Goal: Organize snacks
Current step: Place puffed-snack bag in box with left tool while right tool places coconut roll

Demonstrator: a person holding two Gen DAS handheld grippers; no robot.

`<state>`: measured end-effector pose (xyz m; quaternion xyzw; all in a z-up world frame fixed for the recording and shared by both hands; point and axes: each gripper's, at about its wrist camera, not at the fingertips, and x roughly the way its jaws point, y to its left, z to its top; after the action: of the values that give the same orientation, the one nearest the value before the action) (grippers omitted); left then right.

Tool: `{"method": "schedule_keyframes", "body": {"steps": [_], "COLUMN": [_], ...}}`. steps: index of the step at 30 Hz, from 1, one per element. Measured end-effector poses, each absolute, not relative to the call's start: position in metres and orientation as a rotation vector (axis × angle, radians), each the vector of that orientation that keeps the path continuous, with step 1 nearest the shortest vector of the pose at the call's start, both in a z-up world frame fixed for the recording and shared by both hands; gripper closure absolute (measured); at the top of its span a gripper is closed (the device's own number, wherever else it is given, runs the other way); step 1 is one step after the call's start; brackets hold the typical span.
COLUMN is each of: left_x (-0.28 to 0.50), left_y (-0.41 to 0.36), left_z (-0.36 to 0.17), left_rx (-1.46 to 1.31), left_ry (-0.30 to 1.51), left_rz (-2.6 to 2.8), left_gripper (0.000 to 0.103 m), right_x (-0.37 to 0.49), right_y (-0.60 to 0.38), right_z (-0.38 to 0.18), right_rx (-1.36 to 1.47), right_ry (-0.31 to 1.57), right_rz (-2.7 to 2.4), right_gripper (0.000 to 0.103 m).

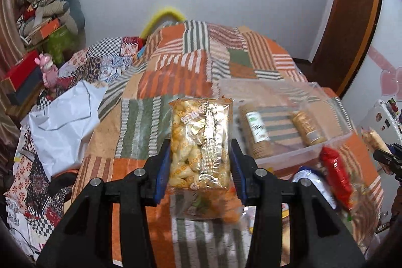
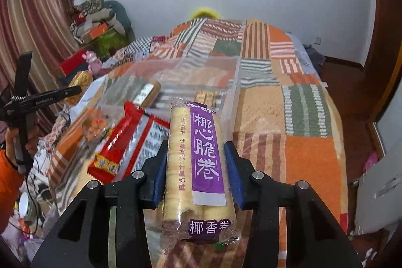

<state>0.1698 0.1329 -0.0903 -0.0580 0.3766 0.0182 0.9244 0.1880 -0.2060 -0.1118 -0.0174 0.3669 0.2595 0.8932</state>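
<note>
Item 1, left tool (image 1: 200,162): we hold it clenched on a clear bag of golden pastry snacks (image 1: 200,140), lifted above the patchwork bed (image 1: 176,82), just left of the bin.

Item 2, right tool (image 2: 196,175): we hold it clenched on a purple-labelled coconut roll pack (image 2: 198,162), also raised above the bed, with the bin ahead of it.

Item 3, clear plastic bin (image 1: 336,140): it rests on the bed. Two cracker sleeves already lie inside, one with a green-and-white label (image 1: 256,129), one gold-wrapped (image 1: 305,127).

Item 4, loose stock: a red wrapped pack (image 1: 335,172) and a blue-and-white packet (image 1: 314,182) lie outside the bin, near its front wall.

Status, as we judge it: partly done. Two items are binned, two are in hand and not yet placed, and at least two more wait on the bed.

Unclear: motion blur smears the loose packs and the bin's rim, so we cannot count the heap reliably. A small orange packet (image 2: 95,122) near the red pack is unreadable. The bin's far wall is barely distinguishable from the quilt, and the pastry bag hides the bed directly beneath it.
</note>
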Motion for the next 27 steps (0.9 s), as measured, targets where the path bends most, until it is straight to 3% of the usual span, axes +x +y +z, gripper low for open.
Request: {"method": "schedule_keyframes", "body": {"steps": [14, 27], "left_x": [0.204, 0.252], "left_y": [0.082, 0.044], "left_z": [-0.075, -0.105], "left_rx": [-0.124, -0.139], "left_ry": [0.75, 0.83], "left_rz": [-0.054, -0.154], "left_gripper": [0.059, 0.059], "right_x": [0.227, 0.277], "right_y": [-0.182, -0.143], "right_z": [-0.088, -0.119], "right_rx": [-0.003, -0.036], "right_ry": [0.661, 0.764], "right_rz": [0.533, 0.546], "right_gripper": [0.064, 0.064]}}
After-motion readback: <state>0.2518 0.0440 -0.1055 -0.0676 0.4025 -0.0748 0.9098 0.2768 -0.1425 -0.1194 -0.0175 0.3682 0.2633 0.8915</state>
